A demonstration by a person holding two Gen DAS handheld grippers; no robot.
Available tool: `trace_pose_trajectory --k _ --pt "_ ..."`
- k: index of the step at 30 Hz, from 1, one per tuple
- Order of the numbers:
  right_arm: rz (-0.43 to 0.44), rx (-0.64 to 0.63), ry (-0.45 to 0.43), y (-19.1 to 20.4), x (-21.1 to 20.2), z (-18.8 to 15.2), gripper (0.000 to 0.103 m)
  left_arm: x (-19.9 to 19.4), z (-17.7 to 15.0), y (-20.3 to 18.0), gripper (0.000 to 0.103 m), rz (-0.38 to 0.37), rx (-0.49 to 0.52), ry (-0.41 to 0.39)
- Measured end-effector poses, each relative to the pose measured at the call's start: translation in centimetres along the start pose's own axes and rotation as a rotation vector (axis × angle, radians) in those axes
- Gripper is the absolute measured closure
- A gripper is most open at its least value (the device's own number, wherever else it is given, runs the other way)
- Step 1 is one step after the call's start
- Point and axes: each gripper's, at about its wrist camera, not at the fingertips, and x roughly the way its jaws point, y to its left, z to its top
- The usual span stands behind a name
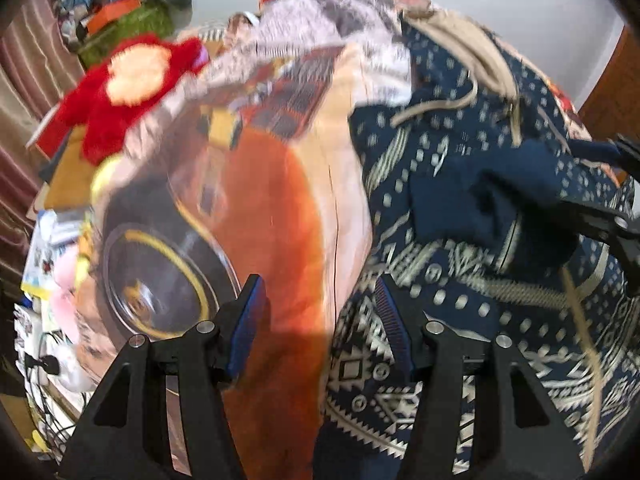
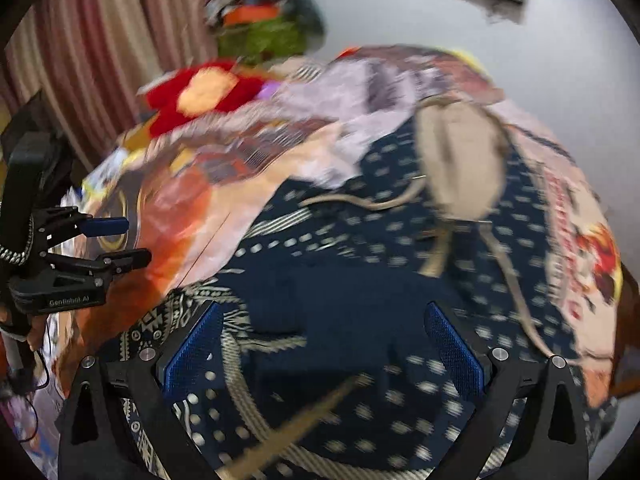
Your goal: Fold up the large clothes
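Lying rumpled, navy patterned hooded garment [image 2: 360,288] covers printed bedspread [image 1: 272,216].

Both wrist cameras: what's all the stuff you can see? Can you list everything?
patterned hoodie: one, navy with cream shapes, beige hood lining and drawstrings, spread on the bed under both grippers
printed blanket: one, orange and peach picture, covering the bed
plush toy: one, red with a pale patch, far edge of the bed
curtain: one, pink-brown stripes, behind the bed
green box: one, piled with blurry clutter, by the wall
left gripper: one, black with blue pads, open above the hoodie's edge
right gripper: one, black with blue pads, open over the hoodie
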Motion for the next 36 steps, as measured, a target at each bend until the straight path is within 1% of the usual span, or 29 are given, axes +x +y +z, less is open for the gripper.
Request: trace_pose_trajectory --k 3,6,8,9,12,14,15,17,18,20,21,23,25,27,32,34,36 --pt "0.015 -0.041 0.054 2.0 3.1 0.4 0.003 1.3 -1.4 -0.2 0.047 -0.015 0.008 0.027" --pt "0.033 -0.076 0.114 3.6 6.1 0.5 0.005 2.4 -2.1 -0.1 0.047 -0.023 0.004 0.037" --pt "0.038 -0.11 0.157 4.7 8.0 0.5 0.011 2.8 -2.7 0.3 0.047 -0.024 -0.001 0.042" --pt "0.035 -0.132 0.173 5.2 8.8 0.5 0.013 3.0 -2.9 0.5 0.047 -0.024 -0.006 0.046" --pt "0.004 -0.196 0.205 6.2 10.7 0.3 0.02 3.2 -3.3 0.8 0.047 -0.032 -0.014 0.044" --pt "-0.021 -0.221 0.217 6.5 11.6 0.2 0.031 3.2 -3.2 1.0 0.047 -0.041 -0.016 0.039" --pt "-0.03 -0.227 0.215 6.5 11.8 0.2 0.035 3.1 -3.2 1.0 0.047 -0.044 -0.015 0.036" --pt "-0.038 -0.23 0.206 6.5 11.9 0.2 0.045 3.2 -3.0 0.9 0.047 -0.044 -0.008 0.032" --pt "-0.047 -0.232 0.2 6.4 11.9 0.3 0.05 3.3 -2.9 0.7 0.047 -0.045 -0.002 0.033" --pt "-0.085 -0.243 0.189 6.4 11.9 0.4 0.075 3.7 -2.8 0.4 0.047 -0.05 0.004 0.041" --pt "-0.096 -0.245 0.185 6.2 11.9 0.5 0.079 3.9 -2.7 0.2 0.047 -0.061 0.008 0.048" --pt "-0.088 -0.226 0.167 5.7 11.5 0.7 0.087 4.3 -2.6 -0.3 0.047 -0.079 0.019 0.063" --pt "-0.077 -0.192 0.133 5.1 10.5 1.0 0.09 4.8 -2.6 -0.9 0.047 -0.07 0.034 0.068" --pt "-0.063 -0.152 0.087 4.3 8.8 1.4 0.092 5.2 -2.4 -1.7 0.047 -0.06 0.055 0.07" --pt "-0.056 -0.047 -0.065 1.7 2.6 2.3 0.093 6.2 -1.2 -3.6 0.047 0.023 0.083 0.04" --pt "-0.071 0.0 -0.135 0.1 -0.5 2.5 0.094 6.5 -0.7 -3.9 0.047 0.05 0.073 0.029" --pt "-0.084 0.042 -0.183 -1.6 -2.9 2.8 0.094 6.7 -0.2 -4.2 0.047 0.073 0.058 0.017"
